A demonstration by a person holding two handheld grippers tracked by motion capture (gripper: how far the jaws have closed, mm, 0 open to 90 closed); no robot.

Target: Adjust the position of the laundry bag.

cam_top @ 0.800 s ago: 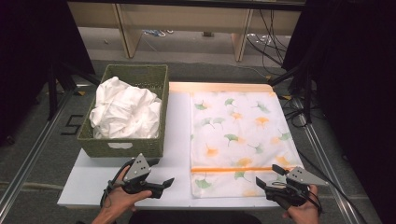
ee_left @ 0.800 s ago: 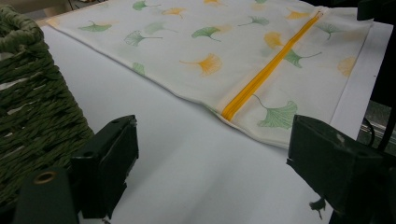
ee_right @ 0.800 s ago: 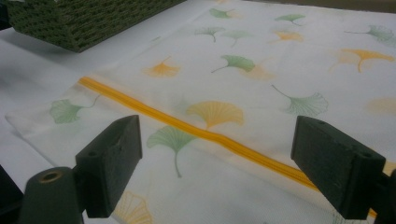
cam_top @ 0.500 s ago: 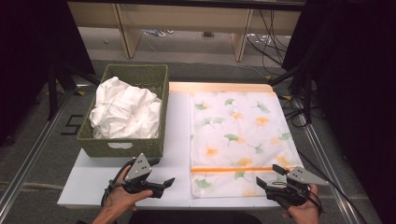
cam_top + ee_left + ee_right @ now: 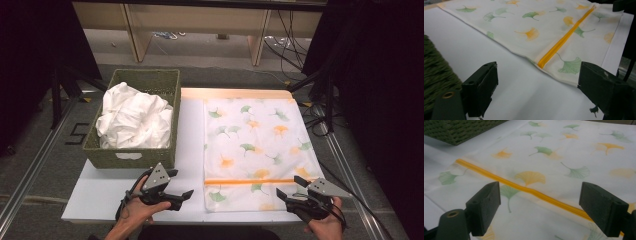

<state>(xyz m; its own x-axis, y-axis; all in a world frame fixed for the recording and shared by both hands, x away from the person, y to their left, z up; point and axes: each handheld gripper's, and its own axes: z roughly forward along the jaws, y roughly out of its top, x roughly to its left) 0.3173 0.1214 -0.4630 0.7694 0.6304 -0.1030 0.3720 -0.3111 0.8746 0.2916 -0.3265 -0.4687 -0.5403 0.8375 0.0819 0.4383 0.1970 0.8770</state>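
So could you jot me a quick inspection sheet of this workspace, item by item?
Surface: white table, bare strip down the middle.
Job's things: leaf-print cover lying flat on the right, its yellow zip across the near end.
Clutter: green basket on the left, heaped with white cloth.
Grippers: left hand-held gripper and right hand-held gripper both open, holding nothing, at the near edge, pointing in toward the cover's near corners.
Cables: a bundle on the floor behind the table.
Surroundings: grey floor with a 5 marked on it, wooden frame legs behind, dark curtains at the sides.
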